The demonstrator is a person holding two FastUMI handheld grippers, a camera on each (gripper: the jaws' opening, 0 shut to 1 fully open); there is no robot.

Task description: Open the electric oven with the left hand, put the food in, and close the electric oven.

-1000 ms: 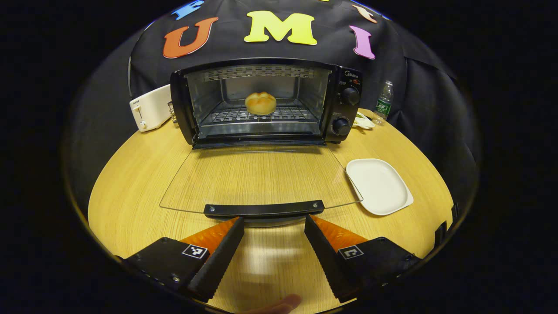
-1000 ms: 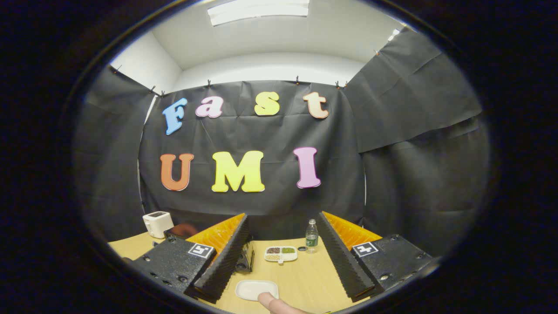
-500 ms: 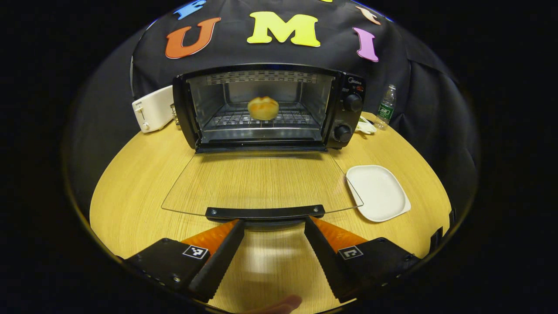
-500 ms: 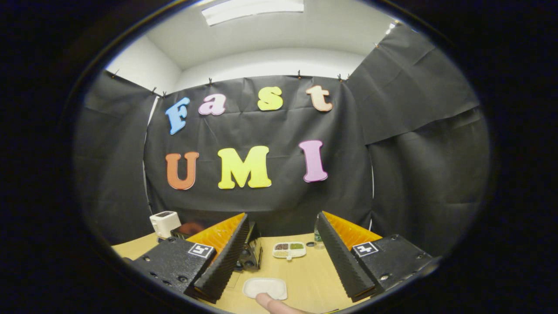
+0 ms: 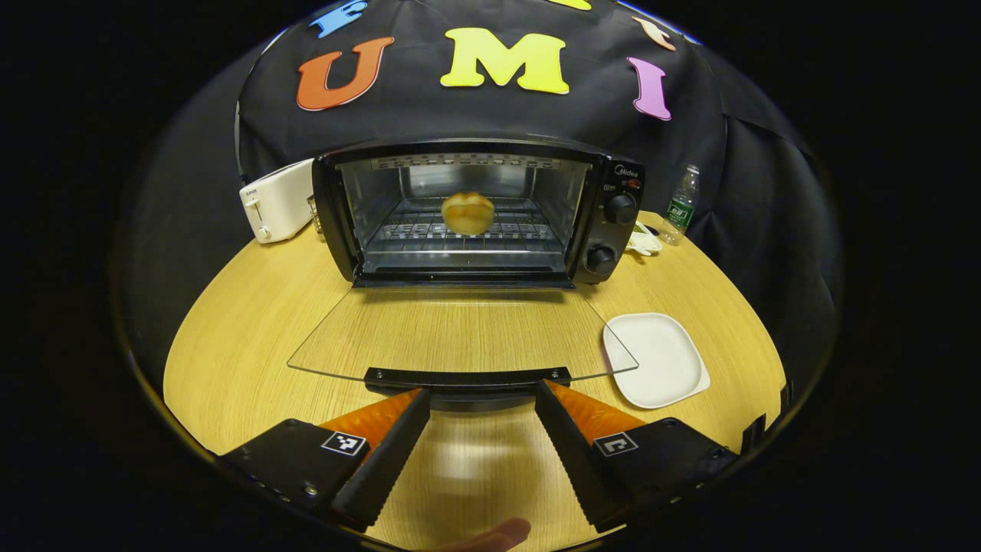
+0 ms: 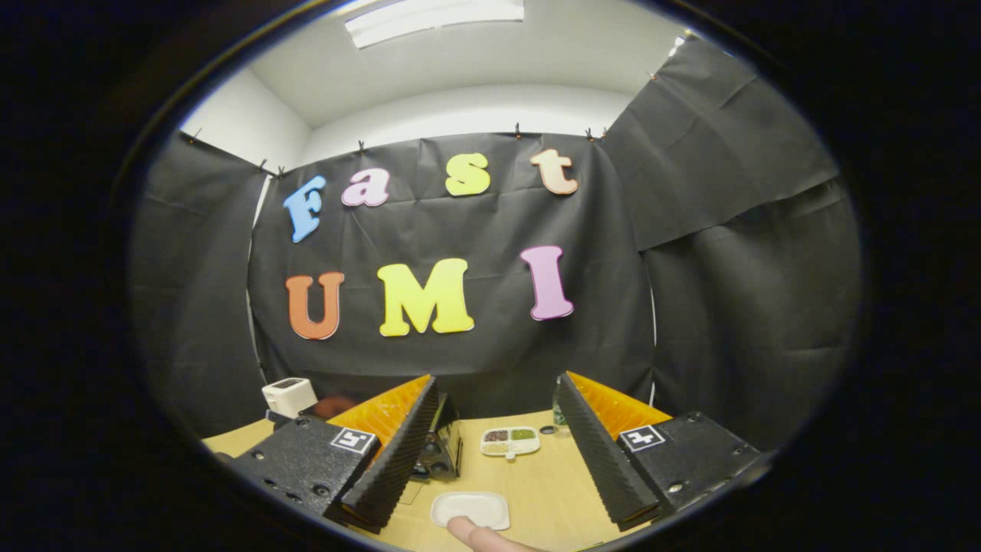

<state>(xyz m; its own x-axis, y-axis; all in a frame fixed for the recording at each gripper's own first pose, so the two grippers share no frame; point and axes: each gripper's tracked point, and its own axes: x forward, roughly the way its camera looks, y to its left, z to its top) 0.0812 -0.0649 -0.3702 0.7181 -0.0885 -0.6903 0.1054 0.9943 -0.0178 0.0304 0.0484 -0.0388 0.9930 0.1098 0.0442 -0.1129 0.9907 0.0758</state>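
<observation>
Compared with one second ago, the left tool (image 5: 479, 399) has tipped a little upward, so the electric oven (image 5: 479, 211) sits lower in the left gripper view, and its two fingers now reach under the dark handle (image 5: 467, 377) of the glass door (image 5: 460, 333). This tool is open, the fingers spread apart, and I cannot tell if they touch the handle. The door lies folded down flat over the worktop (image 5: 237, 337). The bread roll (image 5: 467, 212) rests on the wire rack inside the oven. A white plate (image 5: 655, 360) lies just beside the door. The right tool (image 6: 494, 418) is also open and holds nothing; it is raised and points toward the booth wall, with a fingertip (image 6: 467, 529) of the person below it.
</observation>
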